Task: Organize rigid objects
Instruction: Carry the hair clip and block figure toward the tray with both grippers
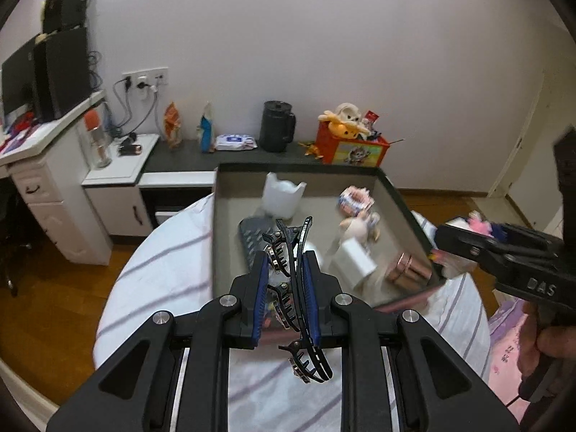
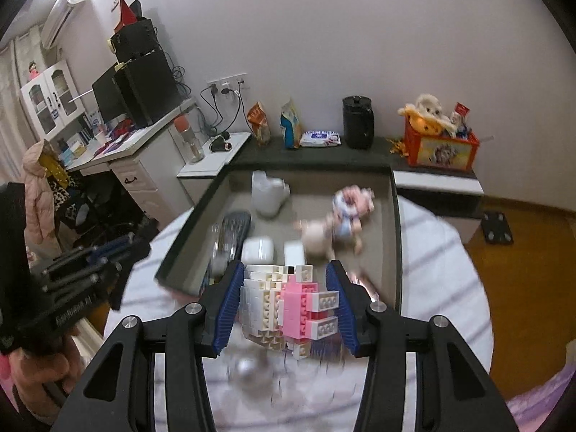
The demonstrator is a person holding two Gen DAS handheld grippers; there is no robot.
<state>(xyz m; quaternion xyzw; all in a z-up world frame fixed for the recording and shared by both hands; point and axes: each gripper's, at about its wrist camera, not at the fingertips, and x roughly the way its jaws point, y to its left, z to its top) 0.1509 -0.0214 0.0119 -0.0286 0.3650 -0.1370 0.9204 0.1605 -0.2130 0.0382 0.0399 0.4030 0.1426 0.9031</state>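
Observation:
My left gripper [image 1: 285, 264] is shut on a black hair claw clip [image 1: 296, 288] and holds it above the near edge of a dark-walled tray [image 1: 221, 194]. My right gripper [image 2: 286, 275] is shut on a pink and white brick model [image 2: 288, 306] above the table, just short of the tray [image 2: 396, 237]. The tray holds a white cup [image 1: 280, 196], a dark remote [image 1: 252, 241], a white box [image 1: 354, 261], a small doll [image 1: 358, 228] and copper-coloured tubes [image 1: 408, 270]. The right gripper also shows at the right of the left wrist view [image 1: 437, 243].
The tray rests on a round table with a white striped cloth [image 1: 162, 270]. Behind are a dark shelf with a black jug [image 1: 277, 131], snack bags, a wipes pack and an orange toy box [image 1: 351, 147]. A white desk [image 1: 46, 165] stands left.

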